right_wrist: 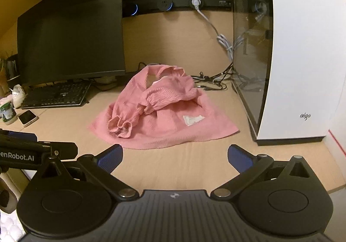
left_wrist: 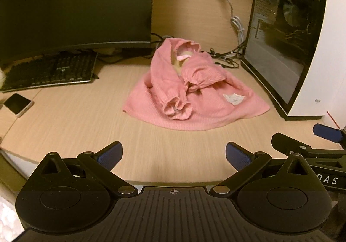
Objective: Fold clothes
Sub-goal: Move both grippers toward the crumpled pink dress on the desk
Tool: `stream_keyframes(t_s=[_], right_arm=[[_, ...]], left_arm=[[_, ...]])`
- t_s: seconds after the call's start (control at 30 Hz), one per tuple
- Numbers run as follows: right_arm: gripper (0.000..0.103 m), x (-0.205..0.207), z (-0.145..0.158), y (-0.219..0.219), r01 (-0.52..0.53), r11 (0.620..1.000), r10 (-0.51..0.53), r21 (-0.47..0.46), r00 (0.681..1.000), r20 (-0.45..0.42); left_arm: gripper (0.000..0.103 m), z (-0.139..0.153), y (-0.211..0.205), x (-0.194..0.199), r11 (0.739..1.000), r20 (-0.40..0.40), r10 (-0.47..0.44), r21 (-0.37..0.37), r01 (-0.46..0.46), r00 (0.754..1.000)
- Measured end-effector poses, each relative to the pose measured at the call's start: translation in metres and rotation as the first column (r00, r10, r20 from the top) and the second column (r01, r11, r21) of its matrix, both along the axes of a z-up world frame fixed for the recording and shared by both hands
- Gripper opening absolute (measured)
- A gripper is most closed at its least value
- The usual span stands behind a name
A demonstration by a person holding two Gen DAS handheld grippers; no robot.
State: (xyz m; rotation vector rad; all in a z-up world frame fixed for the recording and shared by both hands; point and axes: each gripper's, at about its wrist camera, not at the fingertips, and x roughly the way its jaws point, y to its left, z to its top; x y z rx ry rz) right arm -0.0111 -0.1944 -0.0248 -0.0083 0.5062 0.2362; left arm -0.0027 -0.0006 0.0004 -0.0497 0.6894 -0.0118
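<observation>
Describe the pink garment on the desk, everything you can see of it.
The pink garment is a ribbed knit, lying crumpled on the wooden desk between the monitor and the white computer case. Its hem is spread wide toward the camera; both sleeves, with ruffled cuffs, are thrown across the front. A white label shows near the hem. Nothing grips it.

Crumpled pink garment [left_wrist: 190,90] on wooden desk [left_wrist: 75,125], left hand-held gripper [left_wrist: 174,155] spread wide, empty

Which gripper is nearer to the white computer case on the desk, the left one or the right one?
Right. The right gripper hovers open over the desk's front edge, with the computer case just ahead on its right. The left gripper, also open, is farther left, beyond the right one.
</observation>
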Motion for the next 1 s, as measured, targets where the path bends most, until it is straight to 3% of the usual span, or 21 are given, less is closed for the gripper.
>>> stream_keyframes(t_s=[0.1, 0.73, 1.0], right_arm=[[0.103, -0.001, 0.000, 0.000, -0.002, 1.000, 0.002, 0.013, 1.000, -0.002], [0.103, -0.008, -0.001, -0.001, -0.011, 0.998, 0.012, 0.057, 1.000, -0.010], [0.103, -0.011, -0.001, 0.001, -0.012, 0.999, 0.012, 0.053, 1.000, -0.003]], left_arm=[[0.103, 0.001, -0.008, 0.000, 1.000, -0.013, 0.008, 0.030, -0.008, 1.000], [0.103, -0.005, -0.008, -0.021, 0.999, 0.031, 0.038, -0.028, -0.037, 0.999], [0.103, -0.008, -0.009, -0.026, 1.000, 0.021, 0.010, 0.019, -0.010, 1.000]])
